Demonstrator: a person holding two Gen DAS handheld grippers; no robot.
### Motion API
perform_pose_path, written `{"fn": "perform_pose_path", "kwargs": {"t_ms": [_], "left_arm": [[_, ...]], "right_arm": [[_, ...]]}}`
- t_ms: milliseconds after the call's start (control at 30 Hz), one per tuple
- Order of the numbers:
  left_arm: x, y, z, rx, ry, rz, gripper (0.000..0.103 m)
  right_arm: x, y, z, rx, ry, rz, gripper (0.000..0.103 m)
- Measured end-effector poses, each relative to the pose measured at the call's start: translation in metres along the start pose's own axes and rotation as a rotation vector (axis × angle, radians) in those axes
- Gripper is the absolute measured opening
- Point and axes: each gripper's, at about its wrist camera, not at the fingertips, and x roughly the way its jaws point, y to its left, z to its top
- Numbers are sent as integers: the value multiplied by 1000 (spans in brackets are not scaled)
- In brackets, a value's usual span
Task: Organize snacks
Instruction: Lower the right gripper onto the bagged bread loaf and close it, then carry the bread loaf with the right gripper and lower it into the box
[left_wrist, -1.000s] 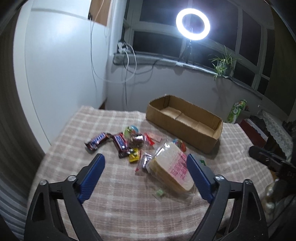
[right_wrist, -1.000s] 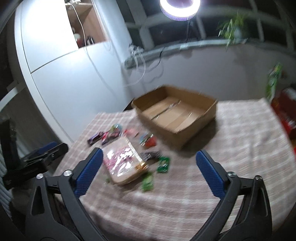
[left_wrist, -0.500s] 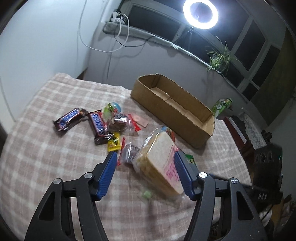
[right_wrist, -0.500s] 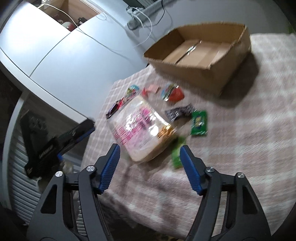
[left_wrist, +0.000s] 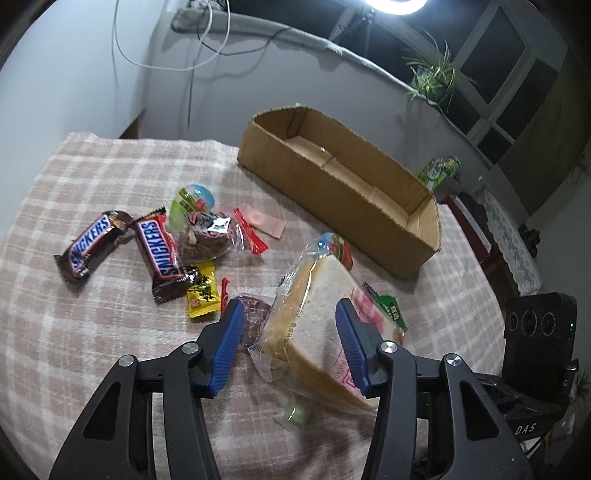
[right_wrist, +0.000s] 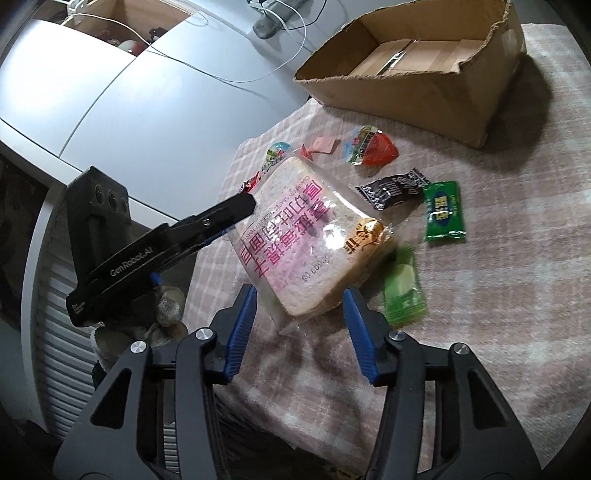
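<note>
Right now both grippers sit over a bagged bread loaf on the desk, which is covered with a pink plaid cloth. Left gripper: jaws partly spread, blue pads either side of the loaf's near end, not visibly pressing it; cannot tell if the pads touch the bag. Right gripper: jaws also parted, bracketing the loaf's near corner from the other side, gap visible on both sides in the right wrist view. Bread lies flat, clear wrapper with pink print facing up.

Loose snacks on the desk: two Snickers bars left of the pile, second one just beside the first. Yellow sachet near the second bar's lower end. Round green-blue jelly cup and a clear bag with dark contents touching each other. Pink flat packet beyond those. Red strawberry-print jelly cup, black wrapped candy, green packet, and a paler green packet, blurred, right by the loaf.

Open cardboard box stands at the far side of the desk, well apart from the loaf, no snacks showing inside. Ring light and potted plant on the windowsill behind.
</note>
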Motion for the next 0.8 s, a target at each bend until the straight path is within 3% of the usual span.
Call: {"fn": "perform_pose_path", "kwargs": {"t_ms": [100,333,800], "left_arm": [[5,1,-1,-8,16,-23,47],[2,-9,-4,31,5,0,47],[-18,-29,-4,68,-47,9,48]], "right_arm": [[6,0,1,6,2,-7,52],[7,8,5,-21,-6,-33,51],[-17,35,12,-123,-71,-74,51]]}}
